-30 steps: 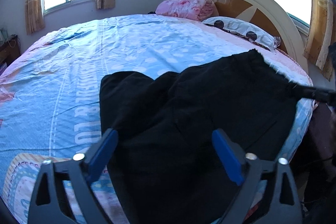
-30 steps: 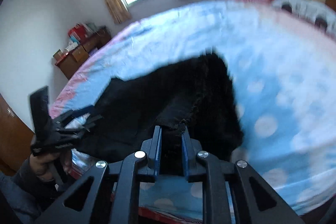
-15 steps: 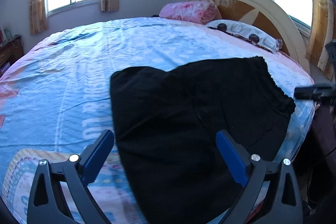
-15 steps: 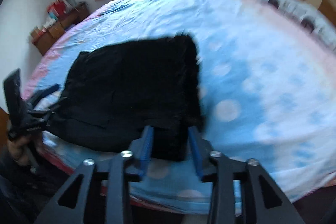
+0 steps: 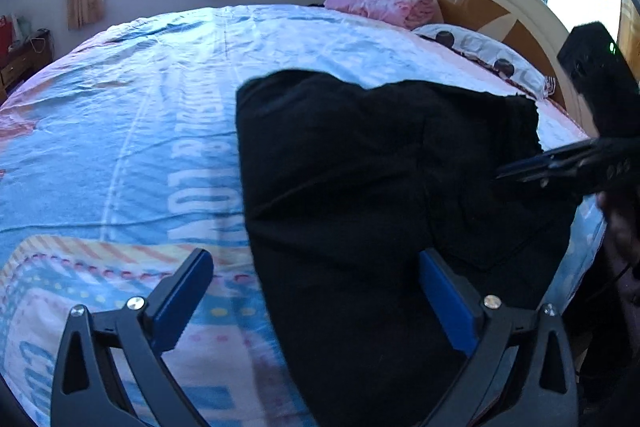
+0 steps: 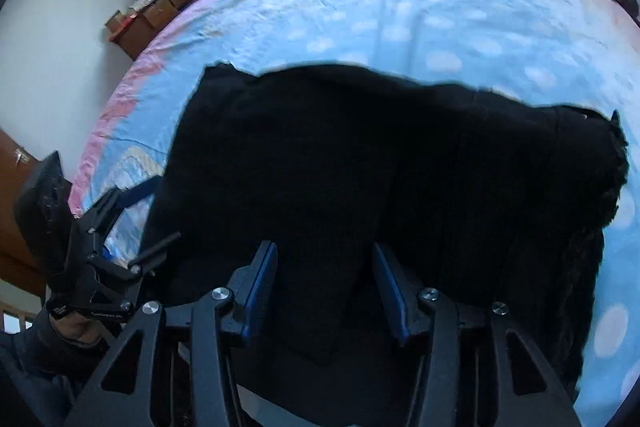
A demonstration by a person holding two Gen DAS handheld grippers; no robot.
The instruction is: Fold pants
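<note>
Lying flat on the pale blue printed bed sheet [image 5: 120, 131], the black fabric pants [image 5: 360, 167] spread ahead of both pairs of fingers. The left gripper [image 5: 316, 301] has its blue-padded fingers wide apart; its right finger sits over the dark cloth, its left finger over bare sheet, nothing pinched. The right gripper [image 6: 324, 285] is opening, its fingers partway apart with a flap of the pants' near edge showing in the gap, the pads not pressing on it. Far beyond the fingertips rest a pink folded blanket [image 5: 380, 3] and a curved wooden headboard [image 5: 500, 11].
</note>
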